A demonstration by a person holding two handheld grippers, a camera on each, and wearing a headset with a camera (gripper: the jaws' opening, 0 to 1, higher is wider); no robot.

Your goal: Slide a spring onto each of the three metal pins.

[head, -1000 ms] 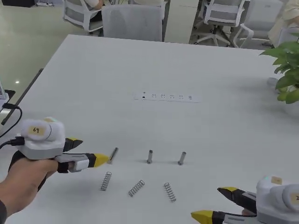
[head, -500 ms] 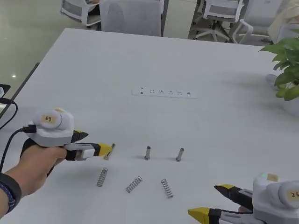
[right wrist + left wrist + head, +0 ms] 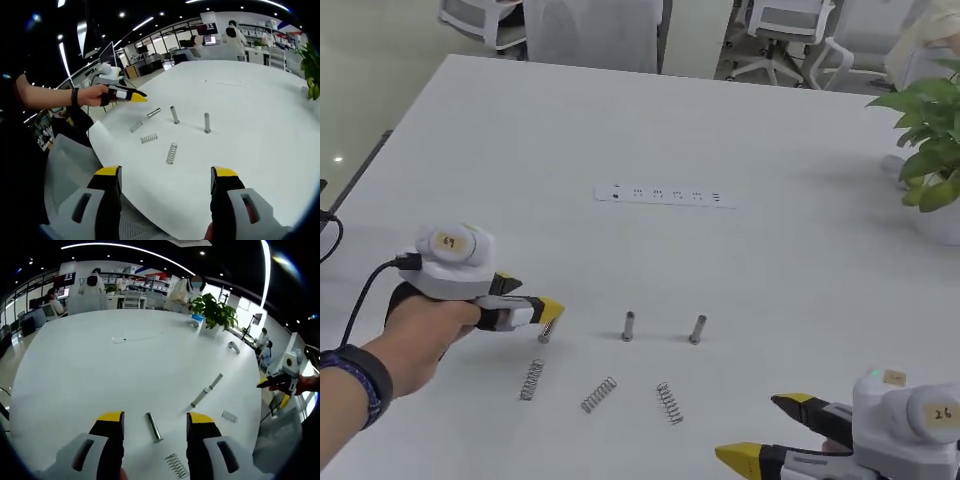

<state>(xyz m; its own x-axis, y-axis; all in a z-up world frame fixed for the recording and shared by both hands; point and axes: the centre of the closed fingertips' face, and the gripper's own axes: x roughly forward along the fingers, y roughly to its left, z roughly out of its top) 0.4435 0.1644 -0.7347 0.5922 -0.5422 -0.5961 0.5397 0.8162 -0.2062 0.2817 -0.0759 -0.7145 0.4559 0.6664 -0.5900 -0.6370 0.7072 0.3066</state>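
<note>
Left gripper lined up on the first pin, no springs on any pin yet

The left gripper (image 3: 533, 300) has its jaws apart and isn't holding anything. In the left gripper view the leftmost pin (image 3: 153, 427) sits in the gap between them with space on both sides. That pin leans over, while the middle pin (image 3: 628, 326) and the right pin (image 3: 697, 329) stand upright. All three are in a row close to the near edge of the tabletop (image 3: 790, 270). The left spring (image 3: 531, 380), middle spring (image 3: 599, 394) and right spring (image 3: 668, 402) lie loose on their sides between that row and the near edge. The right gripper (image 3: 762, 430) hangs by the near edge, off to the right of the springs, jaws wide open and empty. A power strip (image 3: 665, 196) lies toward the middle of the tabletop, and a plant (image 3: 930, 150) is at the right edge.
</note>
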